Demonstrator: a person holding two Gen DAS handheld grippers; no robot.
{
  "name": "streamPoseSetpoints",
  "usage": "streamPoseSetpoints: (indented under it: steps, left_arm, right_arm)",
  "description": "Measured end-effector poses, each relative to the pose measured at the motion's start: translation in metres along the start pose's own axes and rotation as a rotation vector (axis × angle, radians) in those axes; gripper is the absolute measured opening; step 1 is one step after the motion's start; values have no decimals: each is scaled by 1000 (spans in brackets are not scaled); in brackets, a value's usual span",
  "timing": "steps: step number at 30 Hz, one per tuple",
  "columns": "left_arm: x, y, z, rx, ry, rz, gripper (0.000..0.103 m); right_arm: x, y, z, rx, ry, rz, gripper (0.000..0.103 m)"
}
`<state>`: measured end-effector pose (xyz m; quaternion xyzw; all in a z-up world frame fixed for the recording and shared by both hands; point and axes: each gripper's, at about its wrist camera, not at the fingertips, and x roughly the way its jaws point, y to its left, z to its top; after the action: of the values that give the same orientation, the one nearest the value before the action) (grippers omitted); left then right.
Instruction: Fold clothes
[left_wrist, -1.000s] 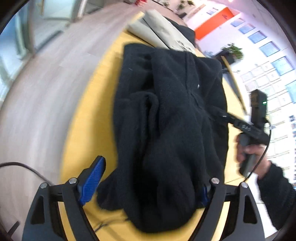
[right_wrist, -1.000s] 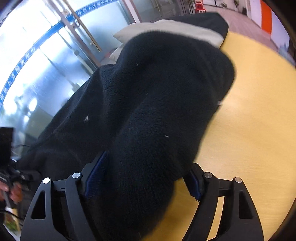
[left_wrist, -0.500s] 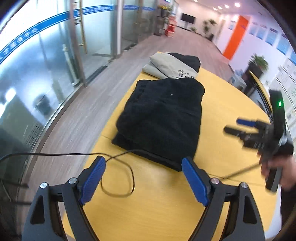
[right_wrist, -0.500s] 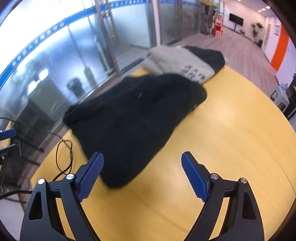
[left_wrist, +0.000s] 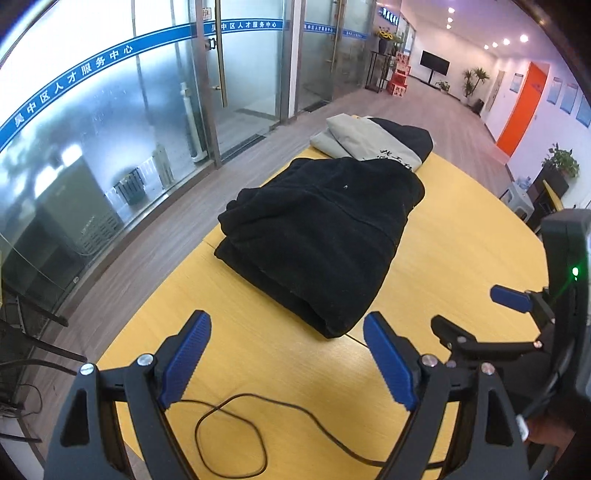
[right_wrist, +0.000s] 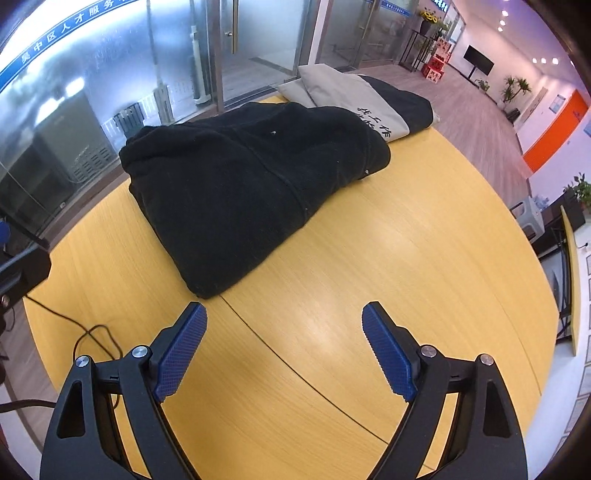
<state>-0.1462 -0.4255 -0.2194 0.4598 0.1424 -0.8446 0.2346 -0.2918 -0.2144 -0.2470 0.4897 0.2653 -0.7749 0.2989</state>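
Observation:
A black fleece garment (left_wrist: 317, 236) lies folded on the yellow wooden table (left_wrist: 461, 240); it also shows in the right wrist view (right_wrist: 240, 184). My left gripper (left_wrist: 291, 354) is open and empty, held back from the garment's near edge. My right gripper (right_wrist: 284, 347) is open and empty, just short of the garment's near corner; it also shows at the right of the left wrist view (left_wrist: 476, 314). Neither gripper touches the cloth.
A folded grey and black garment (left_wrist: 373, 140) lies behind the black one, at the table's far edge (right_wrist: 362, 99). A thin black cable (left_wrist: 236, 432) loops on the table near me. Glass walls (left_wrist: 110, 147) and floor lie to the left.
Both grippers have let go of the black garment, opened and pulled back toward me. The garment now lies folded flat on the table.

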Motion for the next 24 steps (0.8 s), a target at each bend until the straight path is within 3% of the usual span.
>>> streamPoseSetpoints:
  steps: [9,16,19,24]
  left_arm:
    - [19,-22,9,-6,14,79,92]
    - [34,-21,14,-15,17,76,103]
    - [38,-20,15,-3,-7,93,103]
    - [53,-18,22,8,21,84,103]
  right_arm:
    - [-4,-2,-1,-18,17,-36,87]
    - [9,-3,6,6,32,-35,87]
    - [19,0,15,6,34,-43,87]
    - [30,4,26,10,44,-41,87]
